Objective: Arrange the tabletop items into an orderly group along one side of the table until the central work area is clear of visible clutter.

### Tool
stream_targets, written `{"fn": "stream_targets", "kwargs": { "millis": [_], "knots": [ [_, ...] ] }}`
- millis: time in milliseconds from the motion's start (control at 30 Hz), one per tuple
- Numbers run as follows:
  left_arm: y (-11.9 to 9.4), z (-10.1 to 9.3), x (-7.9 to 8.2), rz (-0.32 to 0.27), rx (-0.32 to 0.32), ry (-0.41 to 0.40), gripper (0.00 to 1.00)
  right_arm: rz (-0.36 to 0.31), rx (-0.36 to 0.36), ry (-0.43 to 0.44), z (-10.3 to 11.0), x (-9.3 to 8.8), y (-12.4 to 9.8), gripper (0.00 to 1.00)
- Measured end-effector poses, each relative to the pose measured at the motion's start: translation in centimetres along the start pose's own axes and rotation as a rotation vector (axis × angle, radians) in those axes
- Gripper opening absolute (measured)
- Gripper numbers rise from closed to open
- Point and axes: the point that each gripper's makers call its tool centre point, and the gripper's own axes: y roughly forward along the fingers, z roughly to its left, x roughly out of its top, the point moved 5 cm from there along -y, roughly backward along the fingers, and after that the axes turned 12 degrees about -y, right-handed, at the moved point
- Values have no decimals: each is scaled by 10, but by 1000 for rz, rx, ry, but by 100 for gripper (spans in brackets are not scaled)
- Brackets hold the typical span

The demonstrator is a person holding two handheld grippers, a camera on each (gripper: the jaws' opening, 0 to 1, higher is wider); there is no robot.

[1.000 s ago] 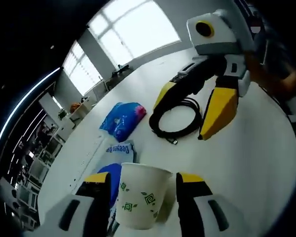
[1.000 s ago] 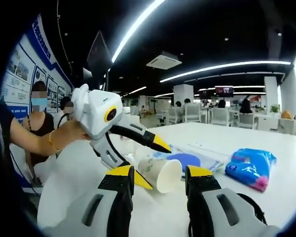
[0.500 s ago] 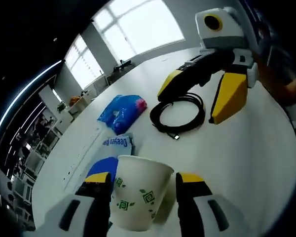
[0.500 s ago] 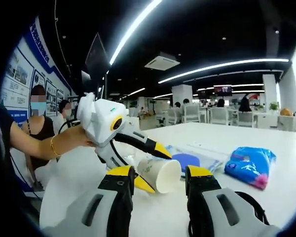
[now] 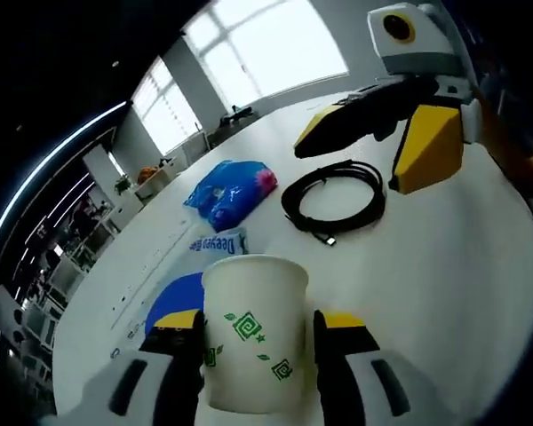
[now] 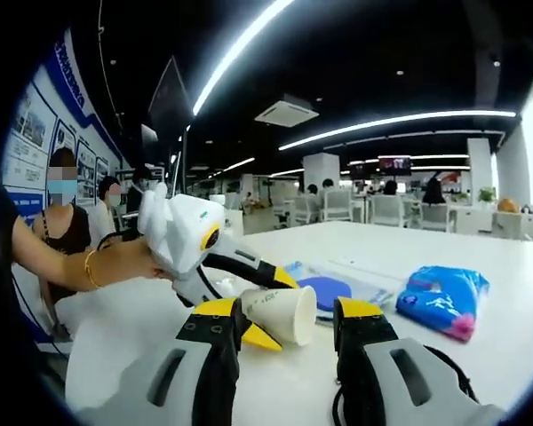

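- While the left gripper (image 5: 256,335) has its yellow-tipped jaws pressed against both sides of a paper cup (image 5: 253,330), the cup stands upright between them in the left gripper view, white with green leaf prints.
- From the right gripper view the same cup (image 6: 282,314) appears tipped on its side, mouth facing the camera, held by the left gripper (image 6: 268,304) above the white bench (image 6: 515,293).
- Just beyond the cup, a blue pad (image 5: 176,296) lies flat on the bench (image 5: 444,266), beside a white packet with blue lettering (image 5: 216,242).
- Farther off rests a crinkled blue plastic bag (image 5: 230,190) with a pink patch; it also lies to the right in the right gripper view (image 6: 442,298).
- Near the bag, a coiled black cable (image 5: 334,198) sits on the bench.
- Over that cable hangs the right gripper (image 5: 386,142), jaws spread wide apart and empty; its own view shows the same gap (image 6: 287,321).
- A hand (image 6: 129,264) with a gold bracelet grips the left gripper's handle.
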Motion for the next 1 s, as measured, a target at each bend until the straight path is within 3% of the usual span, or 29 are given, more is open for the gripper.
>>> {"fn": "stream_targets", "kwargs": {
  "millis": [267,600,1000],
  "knots": [
    [-5,5,-2,-68,30,-66,43,-2,-10,-6,2,-2,3,40],
    [-9,8,-5,-116,36,-125,42,0,-8,52,-2,-10,5,40],
    [-25,19,-13,-289,48,-308,42,20,-13,85,-5,-18,8,39]
  ]
}}
